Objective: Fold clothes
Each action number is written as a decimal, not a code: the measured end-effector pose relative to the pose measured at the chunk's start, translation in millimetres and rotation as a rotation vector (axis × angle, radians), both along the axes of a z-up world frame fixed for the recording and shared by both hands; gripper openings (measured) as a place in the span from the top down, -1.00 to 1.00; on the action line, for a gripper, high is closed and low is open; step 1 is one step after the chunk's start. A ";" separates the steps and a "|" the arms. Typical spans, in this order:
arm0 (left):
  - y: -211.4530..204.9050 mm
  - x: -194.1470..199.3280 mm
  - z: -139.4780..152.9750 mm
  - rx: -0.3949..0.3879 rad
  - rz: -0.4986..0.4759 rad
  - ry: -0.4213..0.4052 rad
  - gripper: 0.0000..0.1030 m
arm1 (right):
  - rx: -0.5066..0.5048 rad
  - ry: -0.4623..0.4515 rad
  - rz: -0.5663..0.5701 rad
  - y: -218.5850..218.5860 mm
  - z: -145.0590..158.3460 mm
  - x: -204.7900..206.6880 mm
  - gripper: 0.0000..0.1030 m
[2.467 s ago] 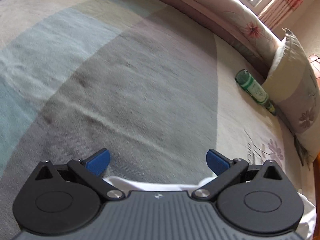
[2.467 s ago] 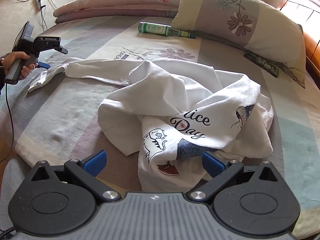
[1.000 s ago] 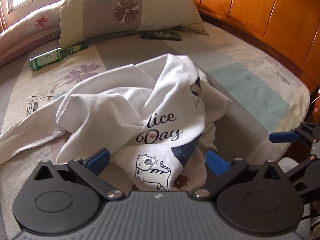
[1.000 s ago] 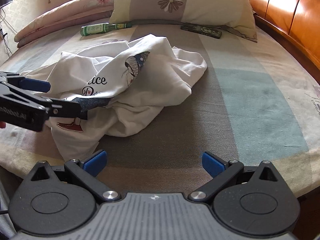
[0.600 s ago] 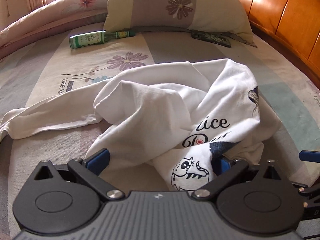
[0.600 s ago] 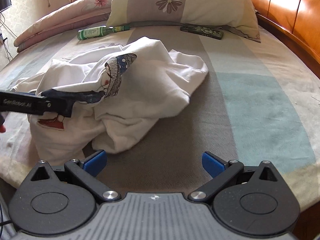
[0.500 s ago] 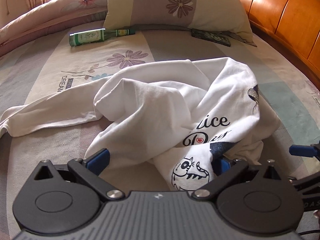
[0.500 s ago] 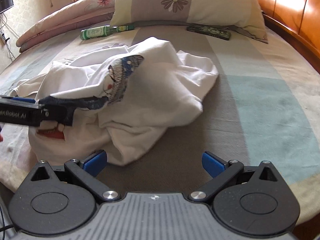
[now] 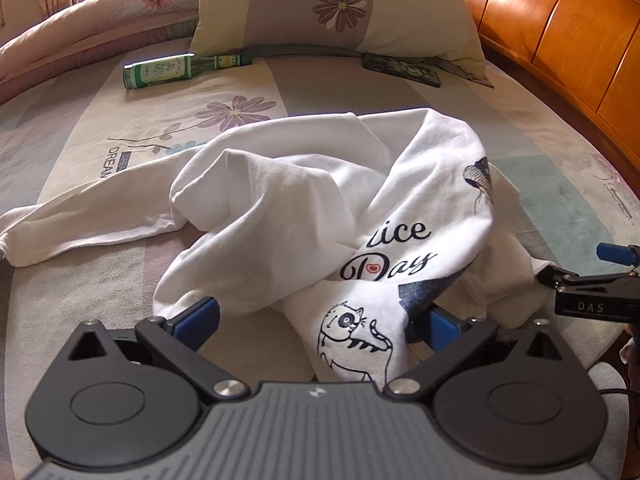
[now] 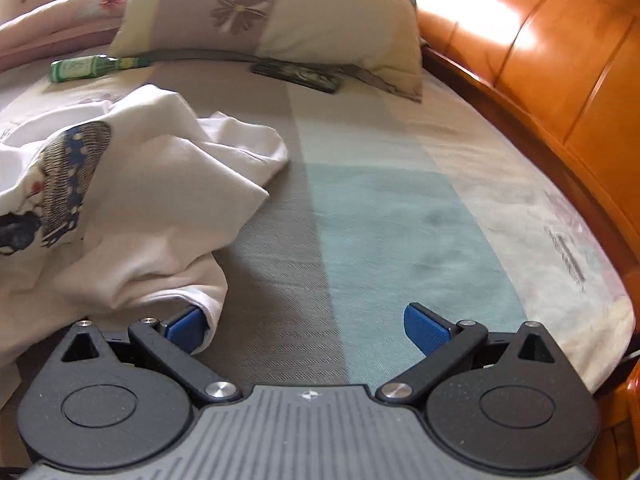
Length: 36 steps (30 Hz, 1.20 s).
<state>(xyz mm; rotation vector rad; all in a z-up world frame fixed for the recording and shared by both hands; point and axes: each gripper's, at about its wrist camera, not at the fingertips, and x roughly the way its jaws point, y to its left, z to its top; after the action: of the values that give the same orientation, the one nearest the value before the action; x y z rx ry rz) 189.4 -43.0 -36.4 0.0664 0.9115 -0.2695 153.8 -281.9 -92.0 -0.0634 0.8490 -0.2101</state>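
Observation:
A crumpled white shirt (image 9: 280,200) with "nice Day" lettering and a cat print lies on the striped bed sheet (image 9: 80,280). One long sleeve (image 9: 80,224) trails to the left. My left gripper (image 9: 320,322) is open and low at the shirt's near edge, and the cat-print hem lies between its blue fingers (image 9: 200,316). In the right wrist view the shirt (image 10: 152,200) fills the left side. My right gripper (image 10: 304,326) is open over bare sheet, and a fold of the hem (image 10: 212,304) drapes against its left finger. It also shows at the right edge of the left wrist view (image 9: 592,280).
A green bottle (image 9: 168,70) and a dark flat object (image 9: 404,70) lie in front of a flowered pillow (image 9: 332,12) at the head of the bed. A rolled quilt (image 9: 80,32) sits at back left. An orange wooden headboard (image 10: 540,60) curves along the right.
My left gripper has come closer to the shirt, whose cat-print hem now lies between its fingers. My right gripper has swung right and closer, so the hem reaches its left finger and the left gripper has left its view.

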 end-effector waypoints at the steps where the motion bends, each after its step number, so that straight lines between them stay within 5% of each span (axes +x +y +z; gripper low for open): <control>1: -1.6 -1.1 1.3 0.002 -0.005 -0.003 -0.99 | 0.033 0.001 0.003 -3.4 -0.5 -1.1 -1.00; 5: -6.1 -3.6 4.1 0.005 -0.005 -0.006 -0.99 | 0.059 -0.026 0.083 3.7 -4.0 2.0 -1.00; 21: -22.8 -8.4 6.4 0.026 -0.057 -0.005 -0.99 | -0.127 -0.064 -0.220 -131.5 9.2 -0.7 -1.00; 33: -26.8 -1.4 5.4 0.042 -0.041 0.006 -0.99 | -0.269 -0.112 -0.319 -184.1 25.2 16.8 -1.00; 36: -28.4 0.5 3.5 0.038 -0.039 0.016 -0.99 | -0.233 -0.152 -0.322 -183.6 31.9 11.1 -1.00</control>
<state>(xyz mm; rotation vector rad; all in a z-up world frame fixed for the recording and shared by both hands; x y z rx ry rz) 189.8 -71.4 -32.9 0.1178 0.9318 -0.2890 165.0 -465.5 -60.2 -0.1267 0.6764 -0.6087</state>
